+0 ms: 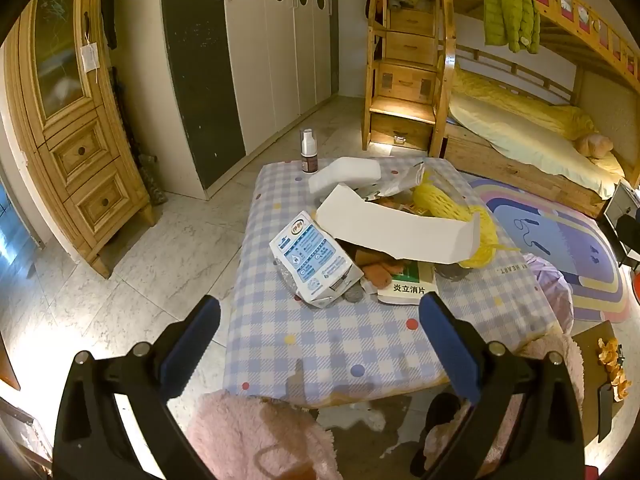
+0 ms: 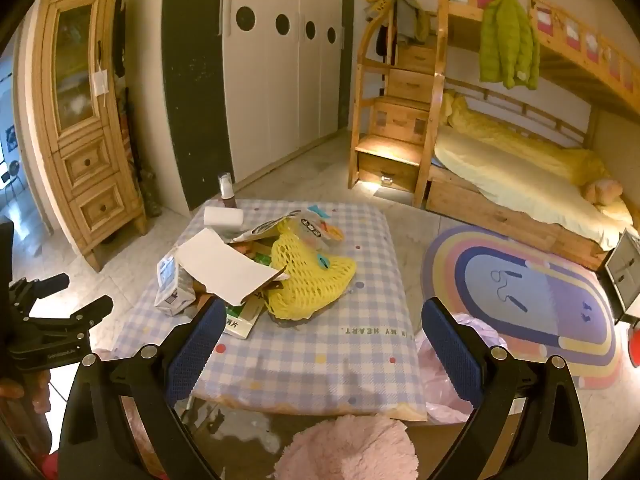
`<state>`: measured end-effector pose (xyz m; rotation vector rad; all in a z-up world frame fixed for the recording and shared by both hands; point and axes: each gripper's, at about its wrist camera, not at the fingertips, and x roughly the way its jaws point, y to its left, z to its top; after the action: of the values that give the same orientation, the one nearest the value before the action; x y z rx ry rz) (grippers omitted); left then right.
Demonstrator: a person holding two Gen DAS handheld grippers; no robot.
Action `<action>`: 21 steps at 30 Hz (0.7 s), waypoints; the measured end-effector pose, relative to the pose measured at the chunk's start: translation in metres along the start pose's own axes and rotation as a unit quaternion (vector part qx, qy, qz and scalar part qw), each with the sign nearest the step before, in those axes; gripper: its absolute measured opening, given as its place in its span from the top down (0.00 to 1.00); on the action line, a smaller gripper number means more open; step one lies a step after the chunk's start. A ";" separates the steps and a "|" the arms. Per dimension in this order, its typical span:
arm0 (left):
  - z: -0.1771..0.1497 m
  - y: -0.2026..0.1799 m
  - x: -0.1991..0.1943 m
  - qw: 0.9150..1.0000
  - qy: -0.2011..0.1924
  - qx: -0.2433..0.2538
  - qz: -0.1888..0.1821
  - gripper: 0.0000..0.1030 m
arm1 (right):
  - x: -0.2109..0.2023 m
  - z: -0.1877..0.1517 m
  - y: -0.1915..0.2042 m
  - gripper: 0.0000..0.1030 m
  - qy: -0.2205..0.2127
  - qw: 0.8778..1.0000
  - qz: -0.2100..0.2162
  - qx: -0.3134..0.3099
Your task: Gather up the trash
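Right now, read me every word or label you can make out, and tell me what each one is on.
"炎立消片": white-and-green medicine box.
"IN MY HEART.": checked tablecloth, printed near its edge, upside down from here.
Milk carton: blue print too small to read.
Snack wrappers: blurred, unreadable.

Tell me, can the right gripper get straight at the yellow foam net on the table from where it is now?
Probably yes. The right gripper is open and empty, and the yellow foam net lies uncovered just ahead on the checked table, with only bare cloth between.
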<state>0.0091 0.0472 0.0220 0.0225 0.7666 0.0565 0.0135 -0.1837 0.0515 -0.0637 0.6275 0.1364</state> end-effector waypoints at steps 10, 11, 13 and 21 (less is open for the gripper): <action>0.000 0.000 0.000 1.000 0.000 0.000 0.000 0.06 | -0.001 0.001 0.001 0.06 0.000 1.000 -0.003 0.000; 0.000 0.000 0.000 1.000 0.000 0.000 0.000 0.06 | 0.000 0.000 0.001 0.06 0.000 1.000 -0.003 0.001; -0.002 0.000 0.000 1.000 0.000 0.000 0.000 0.06 | 0.000 0.001 0.000 0.06 0.000 1.000 -0.001 0.000; -0.002 0.000 0.000 1.000 0.001 0.000 0.000 0.06 | 0.003 -0.003 0.001 0.06 0.000 1.000 -0.002 0.001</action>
<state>0.0082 0.0471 0.0207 0.0225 0.7682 0.0561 0.0139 -0.1828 0.0472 -0.0635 0.6278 0.1323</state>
